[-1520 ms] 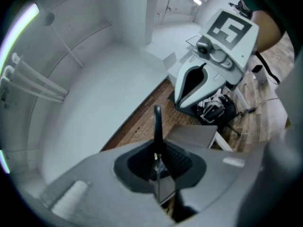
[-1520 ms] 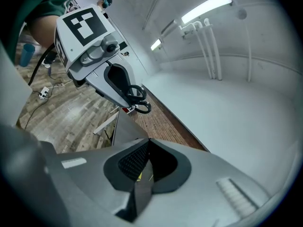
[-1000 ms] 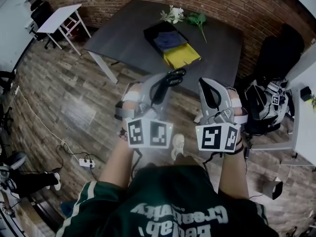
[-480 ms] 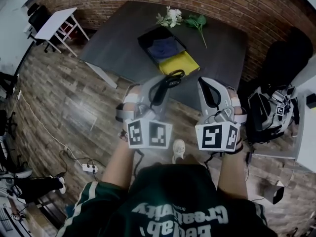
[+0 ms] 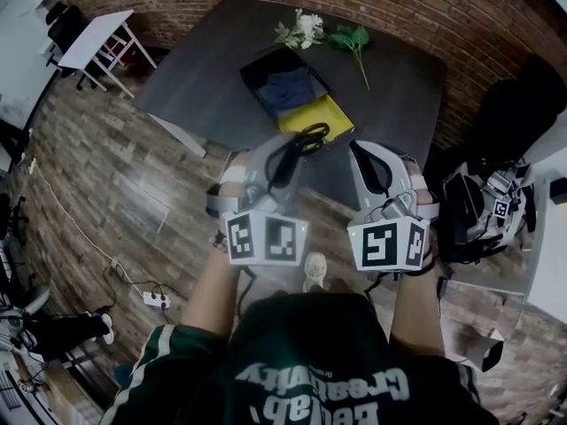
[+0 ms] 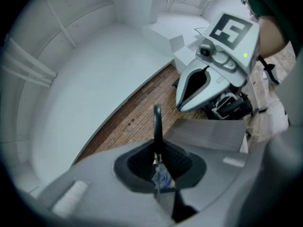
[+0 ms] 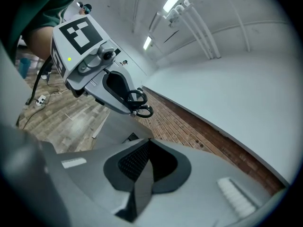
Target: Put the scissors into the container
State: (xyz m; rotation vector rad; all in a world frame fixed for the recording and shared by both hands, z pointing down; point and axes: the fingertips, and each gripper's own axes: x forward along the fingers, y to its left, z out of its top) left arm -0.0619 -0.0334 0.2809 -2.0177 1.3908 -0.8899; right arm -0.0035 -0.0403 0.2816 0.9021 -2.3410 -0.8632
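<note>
Black-handled scissors [image 5: 307, 137] stick out of my left gripper [image 5: 295, 151], which is shut on them; the handle loops point toward the table. In the left gripper view the scissors [image 6: 157, 123] stand edge-on between the pads. In the right gripper view the scissors' loops [image 7: 140, 103] show at the left gripper's tip. The container [image 5: 259, 61] is a black tray on the dark table [image 5: 204, 69], holding blue and yellow things, just beyond the scissors. My right gripper [image 5: 369, 155] is held beside the left one, jaws together with nothing between them [image 7: 147, 164].
White flowers with green leaves [image 5: 306, 29] lie on the table behind the container. A brick wall runs behind the table. A white side table [image 5: 93, 38] stands far left, a black chair with gear [image 5: 496, 193] at the right. A power strip [image 5: 155, 298] lies on the wooden floor.
Both grippers have moved forward toward the table, the left still holding the scissors. The container now lies closer to the scissors' handles.
</note>
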